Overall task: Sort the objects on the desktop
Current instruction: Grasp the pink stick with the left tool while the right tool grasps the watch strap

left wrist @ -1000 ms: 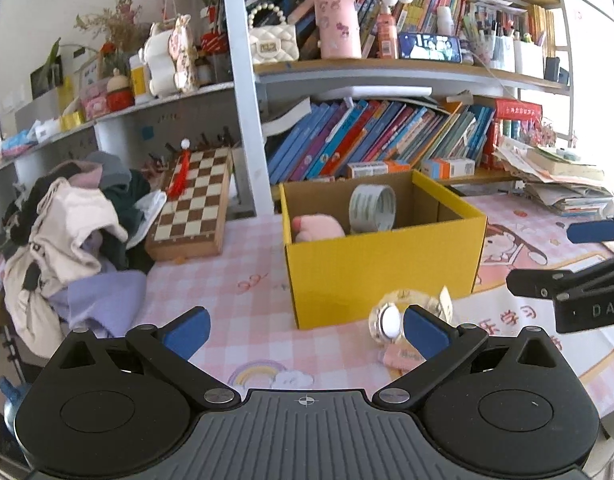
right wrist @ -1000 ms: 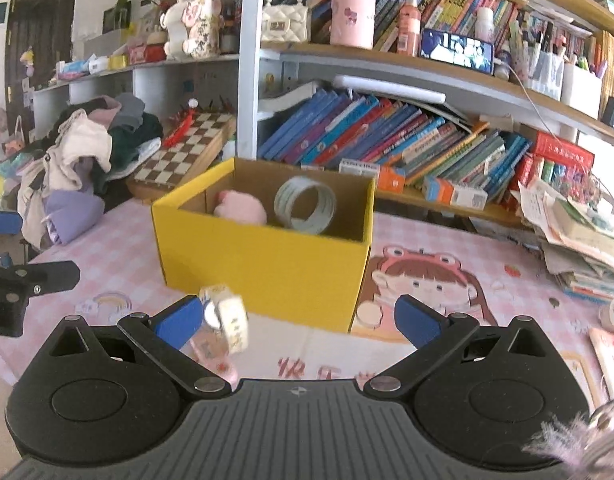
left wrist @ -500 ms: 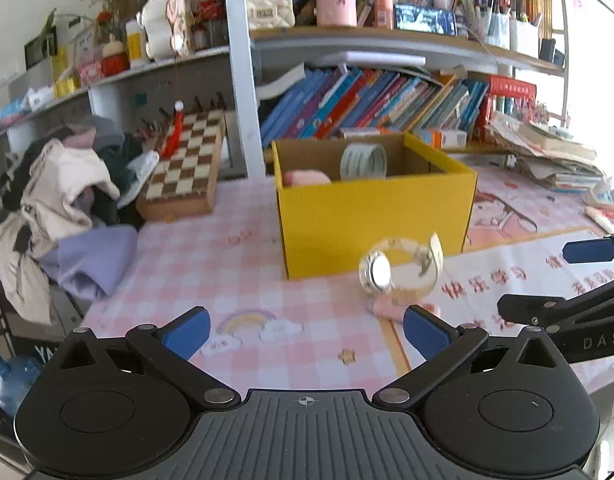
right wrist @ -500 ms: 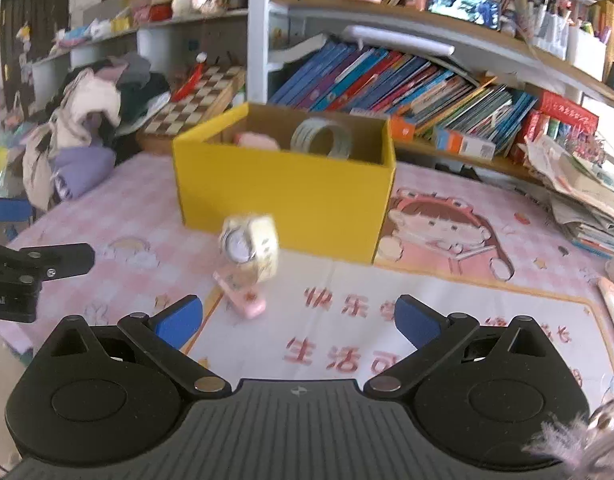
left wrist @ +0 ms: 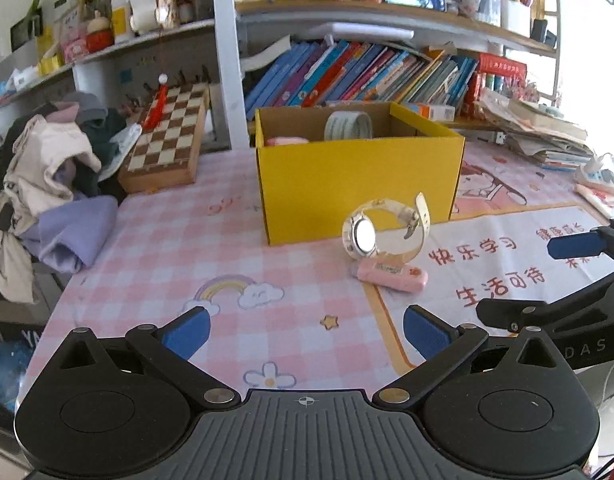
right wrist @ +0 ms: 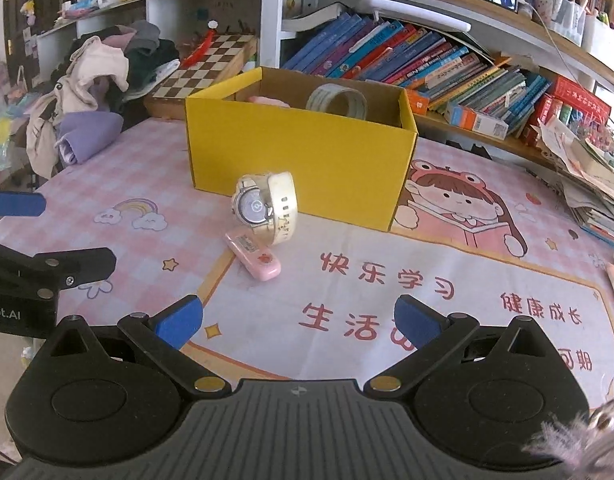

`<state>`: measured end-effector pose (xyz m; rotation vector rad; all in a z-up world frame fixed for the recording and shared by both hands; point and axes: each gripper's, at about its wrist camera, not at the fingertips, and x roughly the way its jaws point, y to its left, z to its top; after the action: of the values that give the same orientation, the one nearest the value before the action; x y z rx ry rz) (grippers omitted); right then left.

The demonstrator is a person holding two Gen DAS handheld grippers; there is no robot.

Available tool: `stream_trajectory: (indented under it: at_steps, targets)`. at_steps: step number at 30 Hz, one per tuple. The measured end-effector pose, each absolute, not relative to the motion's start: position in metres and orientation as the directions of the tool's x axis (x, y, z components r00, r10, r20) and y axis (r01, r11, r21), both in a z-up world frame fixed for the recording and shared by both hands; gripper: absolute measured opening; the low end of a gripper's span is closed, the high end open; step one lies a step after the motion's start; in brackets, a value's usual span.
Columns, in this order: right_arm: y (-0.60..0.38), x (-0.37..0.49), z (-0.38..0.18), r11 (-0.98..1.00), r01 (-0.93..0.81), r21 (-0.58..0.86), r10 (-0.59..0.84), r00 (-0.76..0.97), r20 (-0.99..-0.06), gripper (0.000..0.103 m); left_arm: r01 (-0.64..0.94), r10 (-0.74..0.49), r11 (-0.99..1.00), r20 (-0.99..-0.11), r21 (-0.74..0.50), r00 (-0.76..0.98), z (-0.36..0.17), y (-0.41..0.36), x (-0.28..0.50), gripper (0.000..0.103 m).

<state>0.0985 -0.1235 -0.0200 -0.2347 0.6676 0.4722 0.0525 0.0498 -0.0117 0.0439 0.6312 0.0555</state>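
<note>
Grippers (left wrist: 305,330) (right wrist: 297,320) wide apart, both empty.

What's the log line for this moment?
left gripper: open, empty | right gripper: open, empty | watch, pink case: on table before yellow box | tape roll: in box

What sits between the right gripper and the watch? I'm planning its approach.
Only bare mat in the right wrist view; the pink case lies just left, by the watch.
</note>
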Motion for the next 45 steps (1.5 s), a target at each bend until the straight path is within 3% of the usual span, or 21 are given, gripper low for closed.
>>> stream_trajectory:
  at_steps: [10,13,15,18,37,38,39,41,45]
  targets:
    - [-0.116,0.111,-0.021,0.858,-0.511,-0.045,0.358,0.660,-0.661,0.103,-0.028,0.070,0.997,-0.621,0.078,0.780,-0.011,0.054,0.065,0.103]
    - [-0.112,0.117,-0.021,0.858,-0.511,-0.054,0.351,0.659,-0.666,0.094,-0.010,0.063,0.996,-0.626,0.088,0.778,-0.013,0.054,0.069,0.103]
    - [-0.109,0.122,-0.021,0.855,-0.515,-0.054,0.352,0.654,-0.670,0.076,-0.001,0.055,0.996,-0.629,0.087,0.776,-0.013,0.055,0.070,0.103]
    - [-0.105,0.131,-0.021,0.853,-0.519,-0.048,0.357,0.649,-0.673,0.064,0.009,0.047,0.996,-0.638,0.084,0.768,-0.014,0.055,0.074,0.103]
    - [-0.079,0.205,-0.033,0.810,-0.585,0.028,0.422,0.550,-0.721,0.052,0.025,0.029,0.997,-0.690,0.068,0.723,-0.021,0.052,0.103,0.103]
    - [-0.080,0.207,-0.034,0.809,-0.586,0.031,0.423,0.546,-0.723,0.045,0.032,0.025,0.997,-0.694,0.069,0.719,-0.022,0.050,0.106,0.103]
    - [-0.081,0.210,-0.035,0.808,-0.587,0.038,0.426,0.539,-0.727,0.031,0.042,0.019,0.997,-0.699,0.069,0.715,-0.023,0.047,0.108,0.103]
    - [-0.084,0.215,-0.036,0.803,-0.593,0.061,0.440,0.521,-0.731,0.018,0.065,0.002,0.995,-0.706,0.069,0.708,-0.025,0.040,0.113,0.103]
    - [-0.094,0.213,-0.029,0.795,-0.604,0.057,0.463,0.543,-0.701,0.017,0.109,-0.030,0.992,-0.714,0.065,0.699,-0.031,0.028,0.124,0.103]
